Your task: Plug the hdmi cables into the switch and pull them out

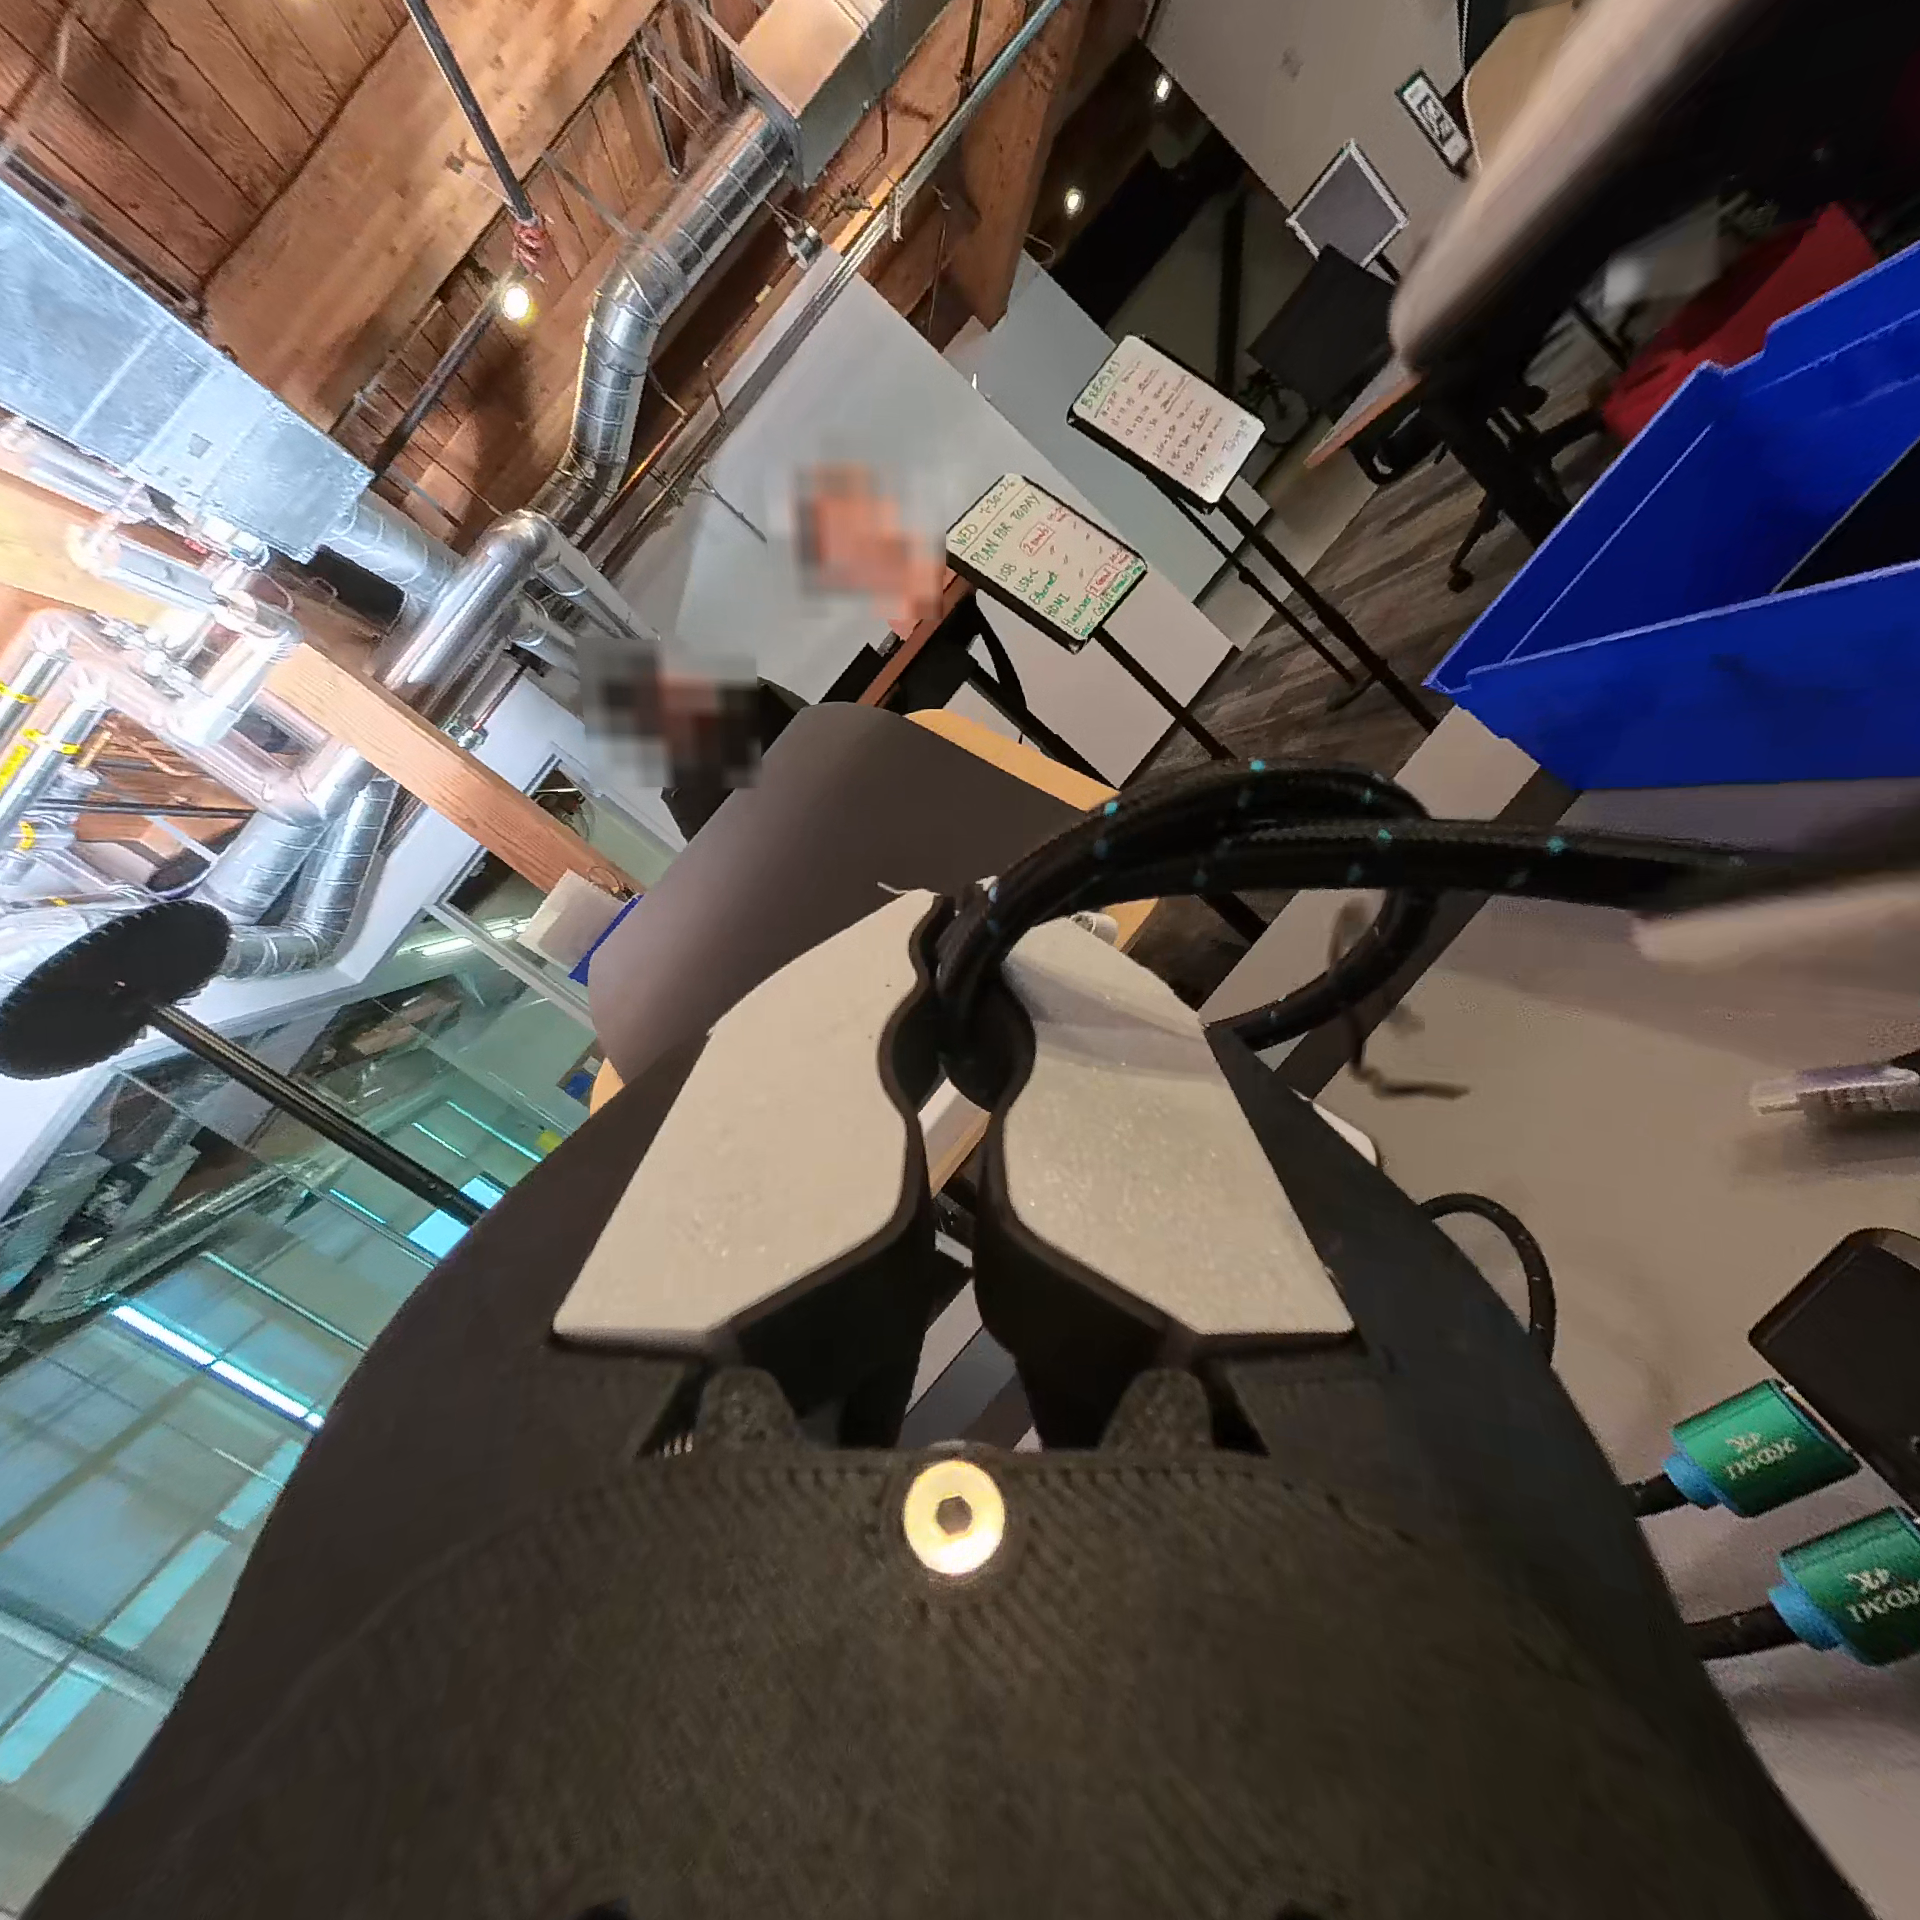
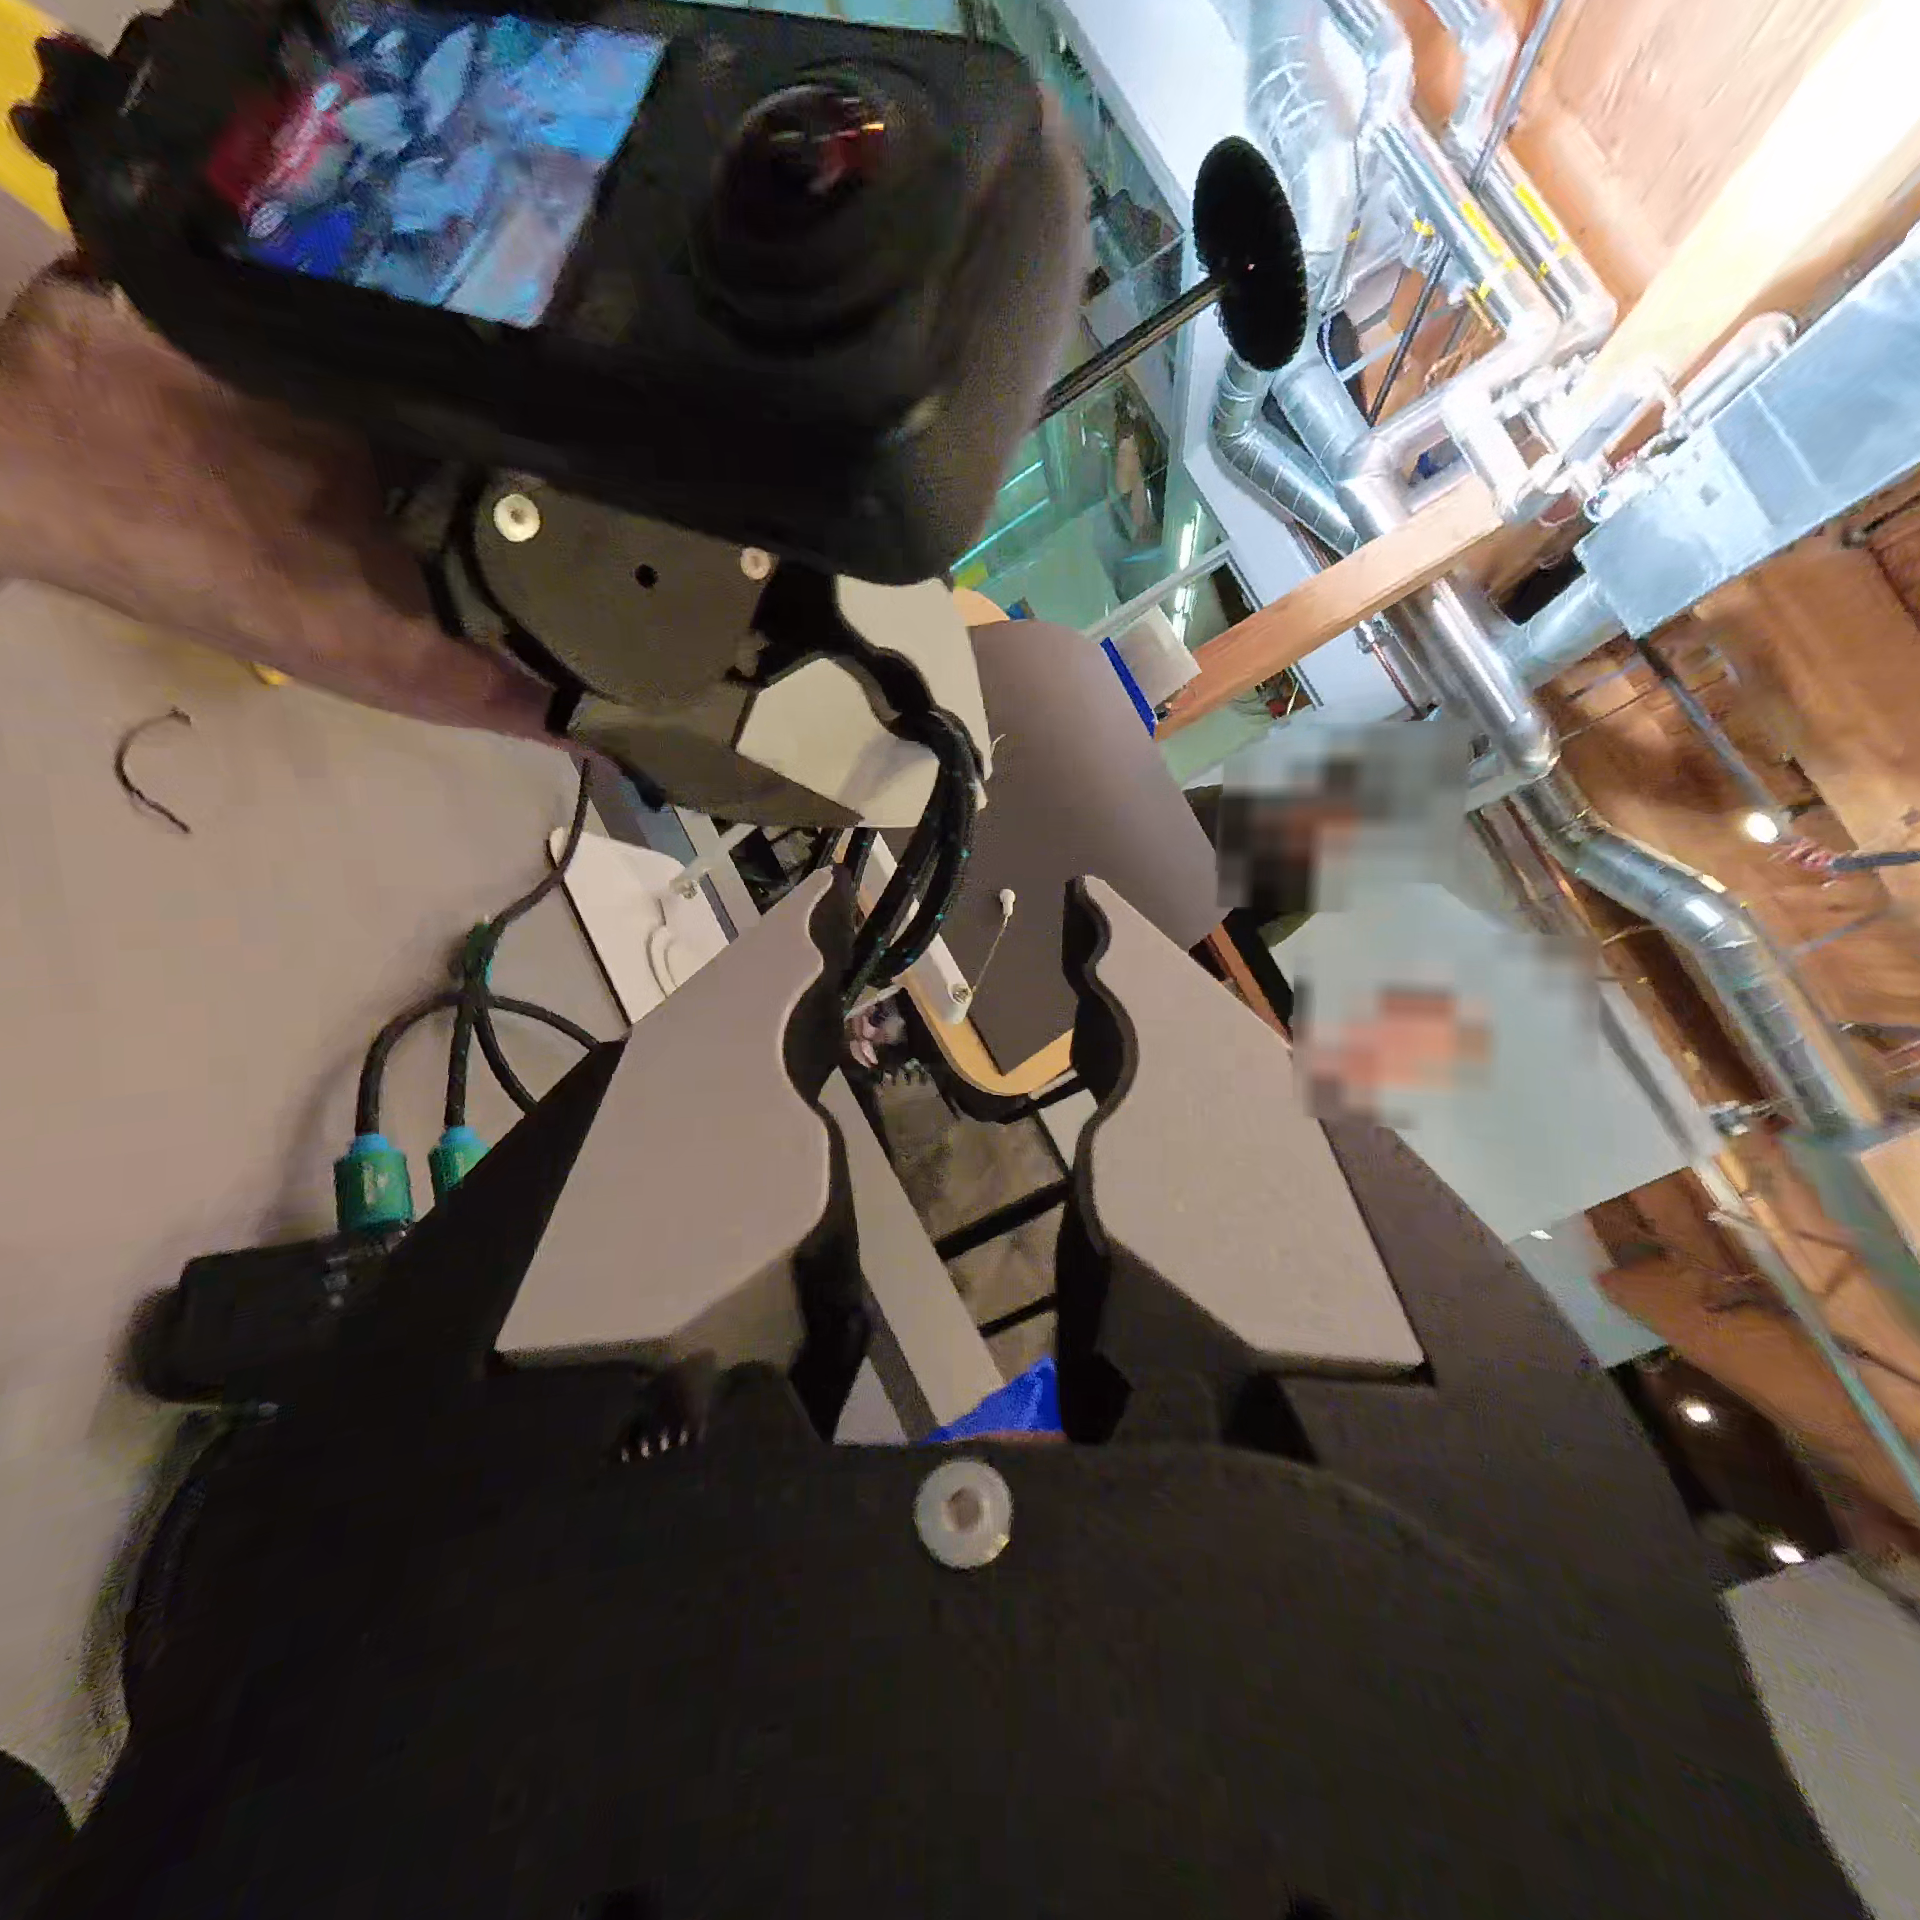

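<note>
Cable bundle (image 1: 1195, 831), black braided, sits pinched in the left hand-held gripper (image 1: 961, 997) above the switch (image 2: 270, 1299), while the right hand-held gripper (image 2: 951, 935) gapes spread.

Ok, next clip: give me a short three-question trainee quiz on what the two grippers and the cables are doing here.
1. True or false: the left gripper is shut on a bundle of black braided cables.
2. Multiple choice: the right gripper is A) shut on a green plug, B) open and holding nothing, C) shut on the switch.
3. How many green plugs sit in the black switch?

Key: 1 true. 2 B. 3 two, side by side, as both views show.
</note>
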{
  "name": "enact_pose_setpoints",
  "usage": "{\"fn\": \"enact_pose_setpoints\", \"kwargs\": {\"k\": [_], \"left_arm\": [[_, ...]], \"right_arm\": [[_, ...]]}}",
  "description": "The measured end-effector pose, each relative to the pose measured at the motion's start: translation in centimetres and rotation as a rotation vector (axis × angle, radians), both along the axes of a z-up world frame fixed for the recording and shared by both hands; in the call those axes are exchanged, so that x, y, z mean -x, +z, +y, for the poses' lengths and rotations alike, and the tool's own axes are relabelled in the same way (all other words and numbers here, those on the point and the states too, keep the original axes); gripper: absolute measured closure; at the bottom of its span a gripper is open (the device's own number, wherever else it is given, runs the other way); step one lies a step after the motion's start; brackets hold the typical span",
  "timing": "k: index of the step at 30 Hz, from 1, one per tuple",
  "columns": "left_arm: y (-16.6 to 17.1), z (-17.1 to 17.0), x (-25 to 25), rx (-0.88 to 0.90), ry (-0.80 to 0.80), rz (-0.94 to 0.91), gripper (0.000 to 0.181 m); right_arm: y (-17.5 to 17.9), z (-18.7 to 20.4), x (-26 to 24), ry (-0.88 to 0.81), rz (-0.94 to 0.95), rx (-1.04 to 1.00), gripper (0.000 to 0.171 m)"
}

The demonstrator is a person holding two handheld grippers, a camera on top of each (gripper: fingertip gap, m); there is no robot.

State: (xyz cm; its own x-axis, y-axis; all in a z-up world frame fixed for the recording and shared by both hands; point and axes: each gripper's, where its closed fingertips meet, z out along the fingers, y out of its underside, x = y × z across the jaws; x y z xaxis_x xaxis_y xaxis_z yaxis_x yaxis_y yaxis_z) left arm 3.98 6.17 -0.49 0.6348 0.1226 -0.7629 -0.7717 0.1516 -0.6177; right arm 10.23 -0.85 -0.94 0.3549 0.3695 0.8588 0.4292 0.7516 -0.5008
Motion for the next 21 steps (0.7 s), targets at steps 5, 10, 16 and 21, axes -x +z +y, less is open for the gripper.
{"fn": "enact_pose_setpoints", "kwargs": {"k": [5, 10, 16, 21], "left_arm": [[0.2, -0.4, 0.1, -0.032, -0.008, 0.023, 0.180], [-0.6, -1.3, 1.4, 0.034, -0.064, -0.045, 0.180], [-0.2, -5.1, 1.1, -0.068, -0.253, -0.083, 0.180], [0.1, -7.6, -0.5, -0.073, -0.383, -0.016, 0.180]], "right_arm": [[0.3, 2.0, -0.9, 0.199, 0.216, 0.602, 0.142], [-1.3, 2.6, -1.7, 0.302, 0.186, 0.862, 0.142], [-2.7, 1.0, 1.2, 0.459, 0.177, 1.058, 0.135], [-3.7, -1.3, 3.3, 0.698, 0.049, 1.173, 0.145]]}}
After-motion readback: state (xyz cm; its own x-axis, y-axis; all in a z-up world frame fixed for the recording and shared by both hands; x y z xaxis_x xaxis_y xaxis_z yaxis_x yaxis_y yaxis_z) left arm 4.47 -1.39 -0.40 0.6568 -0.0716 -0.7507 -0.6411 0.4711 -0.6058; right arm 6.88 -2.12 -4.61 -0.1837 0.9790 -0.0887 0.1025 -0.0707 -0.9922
